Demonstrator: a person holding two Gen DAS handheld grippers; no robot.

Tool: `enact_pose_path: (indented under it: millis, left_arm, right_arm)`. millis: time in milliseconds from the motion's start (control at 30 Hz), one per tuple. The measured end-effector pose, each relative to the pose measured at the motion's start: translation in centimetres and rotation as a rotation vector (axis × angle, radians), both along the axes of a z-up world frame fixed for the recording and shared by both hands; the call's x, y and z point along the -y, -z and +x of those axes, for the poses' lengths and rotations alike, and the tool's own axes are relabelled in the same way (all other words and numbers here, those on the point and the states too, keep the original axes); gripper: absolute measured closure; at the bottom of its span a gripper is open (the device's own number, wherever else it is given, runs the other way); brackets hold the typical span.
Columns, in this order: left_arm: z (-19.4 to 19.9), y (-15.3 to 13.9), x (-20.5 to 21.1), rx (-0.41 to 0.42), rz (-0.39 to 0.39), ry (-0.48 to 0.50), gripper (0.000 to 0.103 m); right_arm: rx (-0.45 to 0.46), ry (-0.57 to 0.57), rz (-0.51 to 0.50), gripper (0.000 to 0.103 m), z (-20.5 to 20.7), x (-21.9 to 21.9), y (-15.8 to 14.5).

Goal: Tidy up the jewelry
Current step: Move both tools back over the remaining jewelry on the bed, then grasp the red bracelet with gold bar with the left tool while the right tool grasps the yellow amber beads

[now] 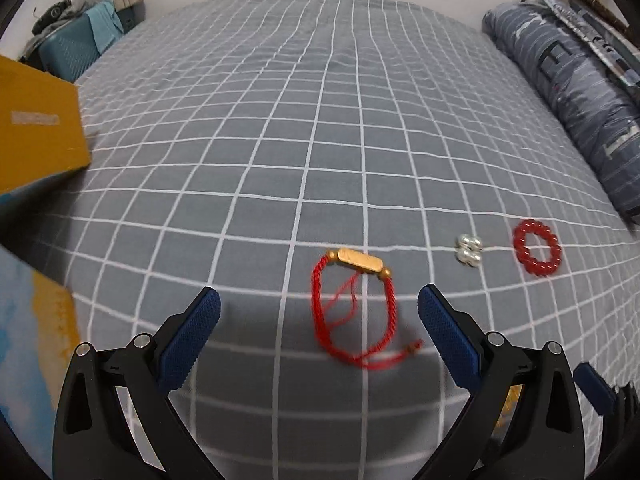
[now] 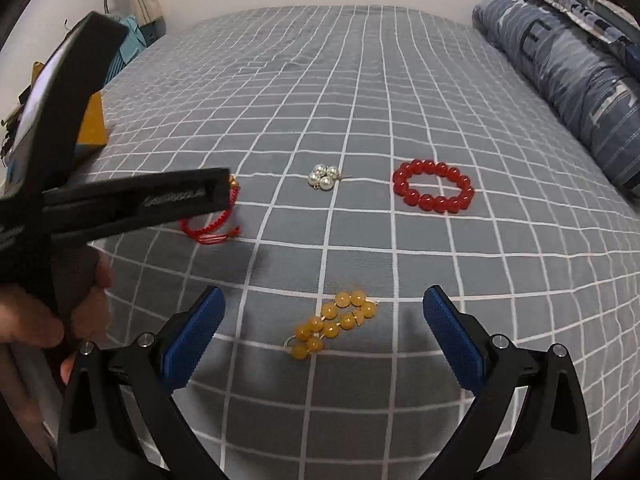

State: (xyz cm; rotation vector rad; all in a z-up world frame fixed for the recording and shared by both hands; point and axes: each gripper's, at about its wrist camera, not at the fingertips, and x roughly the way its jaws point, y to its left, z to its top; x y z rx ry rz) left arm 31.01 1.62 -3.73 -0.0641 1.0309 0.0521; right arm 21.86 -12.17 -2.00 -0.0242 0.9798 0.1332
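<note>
A red cord bracelet with a gold bar (image 1: 352, 308) lies on the grey checked bedspread between the open fingers of my left gripper (image 1: 319, 304); in the right wrist view the same red cord bracelet (image 2: 212, 228) is half hidden by the left tool. Farther right lie a pearl cluster (image 1: 469, 249) (image 2: 324, 176) and a red bead bracelet (image 1: 537, 248) (image 2: 433, 185). My right gripper (image 2: 323, 307) stands open with a yellow bead piece (image 2: 334, 324) lying between its fingers. Neither gripper holds anything.
A yellow box (image 1: 38, 128) (image 2: 93, 126) sits on the bed (image 1: 280, 120) at the left. A blue striped rolled quilt (image 1: 568, 96) (image 2: 572, 72) lies along the right edge. A hand (image 2: 36, 320) grips the left tool. Teal items (image 1: 76, 48) stand beyond the bed's far left corner.
</note>
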Motion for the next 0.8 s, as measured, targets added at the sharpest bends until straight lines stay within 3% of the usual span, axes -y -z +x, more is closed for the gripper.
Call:
enact_pose_path:
  millis: [267,400,600,800]
  left_arm:
    - [2.2,2.0,0.3,-0.030,0.002,0.012,0.006]
    - [2.6,2.9,0.2,-0.051,-0.007,0.008,0.009]
    - [2.5,3.1,0.4,-0.050,0.013,0.009,0.019]
    - [1.7,2.8,0.6,-0.046,0.003,0.013,0.041]
  right_arm:
    - [-0.047,0.010,0.012,0.008,1.5,0.7,2.6]
    - [-0.072,-0.001,0.016,0.017,1.9,0.7,3.4]
    - [-0.077,0.002,0.016,0.030,2.0,0.8,3.6]
    - [-0.086,-0.001,0.008,0.049,1.7,0.7,3.4]
